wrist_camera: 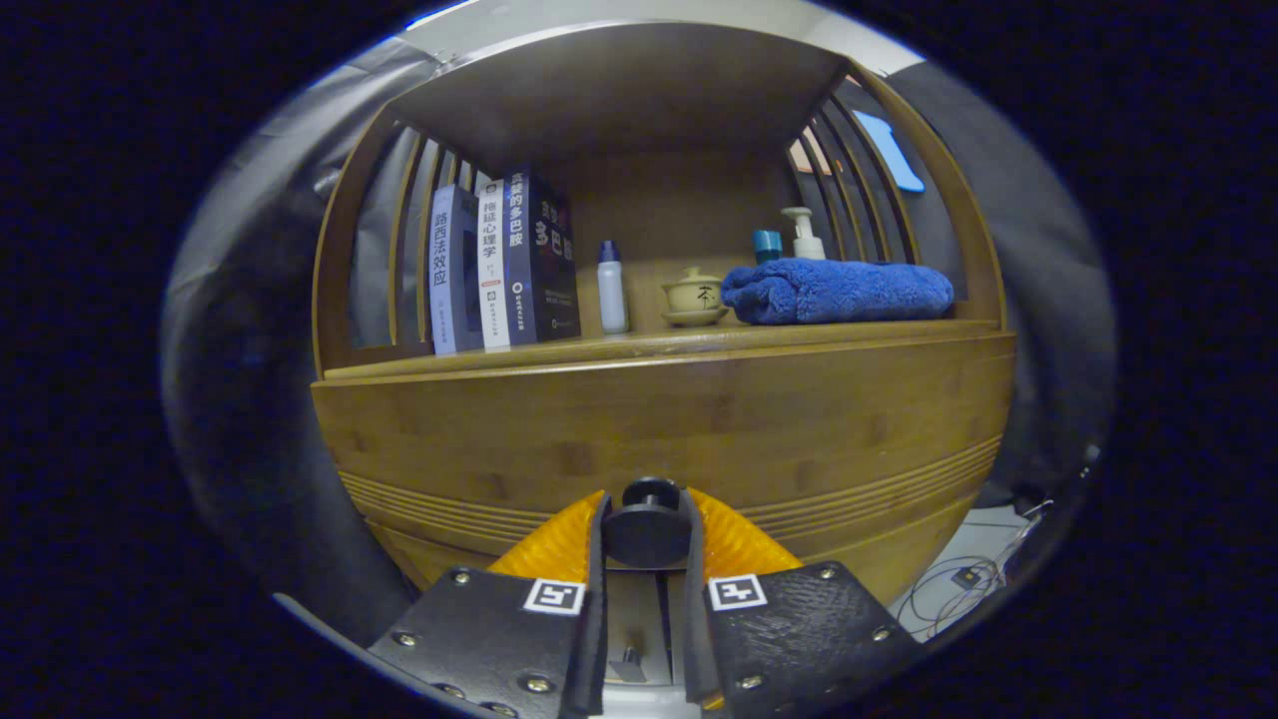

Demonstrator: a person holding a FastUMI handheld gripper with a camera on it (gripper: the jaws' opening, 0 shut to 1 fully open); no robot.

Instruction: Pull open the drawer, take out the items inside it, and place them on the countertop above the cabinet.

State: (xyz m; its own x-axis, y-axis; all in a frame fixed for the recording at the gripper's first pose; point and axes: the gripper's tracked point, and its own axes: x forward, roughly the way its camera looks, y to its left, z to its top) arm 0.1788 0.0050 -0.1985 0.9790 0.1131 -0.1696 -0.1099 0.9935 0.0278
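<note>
A wooden cabinet fills the view, with its closed drawer front (pixel 659 419) right ahead of me. A round dark knob (pixel 647 531) sticks out of the drawer front low down. My gripper (pixel 645 519) is shut on this knob, one finger pressing each side of it. The countertop (pixel 659 345) runs along just above the drawer. The drawer's inside is hidden.
On the countertop stand three books (pixel 499 265) at the left, a small white bottle (pixel 612 287), a lidded tea cup on a saucer (pixel 694 297), a folded blue towel (pixel 839 291) and a pump bottle (pixel 804 235) behind it. Cables (pixel 963 577) lie on the floor at the right.
</note>
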